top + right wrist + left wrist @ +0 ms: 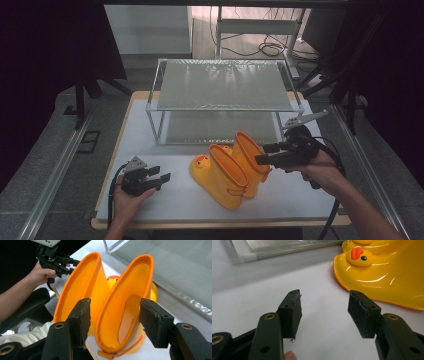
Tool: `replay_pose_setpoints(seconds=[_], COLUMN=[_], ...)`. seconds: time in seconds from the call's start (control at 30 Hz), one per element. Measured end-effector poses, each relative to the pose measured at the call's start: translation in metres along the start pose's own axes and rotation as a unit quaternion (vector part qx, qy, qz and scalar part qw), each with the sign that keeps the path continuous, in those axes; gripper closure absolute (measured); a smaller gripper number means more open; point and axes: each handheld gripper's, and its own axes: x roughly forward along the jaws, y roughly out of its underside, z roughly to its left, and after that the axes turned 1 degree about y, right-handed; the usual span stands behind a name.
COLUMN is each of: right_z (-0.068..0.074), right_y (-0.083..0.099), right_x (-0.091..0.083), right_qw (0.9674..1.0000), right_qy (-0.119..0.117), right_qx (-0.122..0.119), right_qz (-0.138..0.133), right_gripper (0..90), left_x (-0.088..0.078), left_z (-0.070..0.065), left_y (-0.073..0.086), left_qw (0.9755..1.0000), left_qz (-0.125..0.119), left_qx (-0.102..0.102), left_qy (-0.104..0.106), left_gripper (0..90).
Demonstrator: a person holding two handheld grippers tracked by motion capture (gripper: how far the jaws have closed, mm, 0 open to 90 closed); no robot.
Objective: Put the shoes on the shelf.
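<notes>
Two yellow rubber boots with duck faces stand side by side on the white table [165, 205]: the near boot [225, 182] and the far boot [250, 152]. My right gripper [261, 154] reaches their tops from the right. In the right gripper view its jaws [115, 322] stand wide around the open shaft of one boot [125, 302], with a sliver of gap at the left pad [80, 320]; the other boot [80, 282] leans beside it. My left gripper [162, 173] rests open on the table left of the boots, nothing between its pads [324, 312], with a duck-faced toe [387, 277] ahead to the right.
A metal-framed rack with two mesh shelves [225, 85] stands behind the boots; its lower corner [244, 255] lies ahead of the left gripper. The other hand with its left gripper [75, 267] shows beyond the boots. The table's front edge [220, 222] runs close below the boots.
</notes>
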Motion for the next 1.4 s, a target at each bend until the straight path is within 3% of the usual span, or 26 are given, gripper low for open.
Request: replay_pose_setpoints(seconds=[0.93,1.27,1.4], right_z=[0.007,0.015,0.019], right_y=[-0.022,-0.028,-0.032], right_x=[0.024,0.037,0.047], right_qw=[0.9985,0.9963,0.9939], right_qy=[-0.002,0.001,0.009], right_qx=[0.020,0.027,0.029], right_qz=[0.050,0.081,0.106], right_gripper=[41.4,36.7,34.6], left_x=[0.000,0.000,0.000], left_z=[0.001,0.000,0.000], left_y=[0.000,0.000,0.000], left_qw=[1.0000,1.0000,1.0000], left_qz=[0.000,0.000,-0.001], left_qx=[0.002,0.001,0.003], left_qy=[0.002,0.003,0.006], left_gripper=[43.9,43.9,43.8])
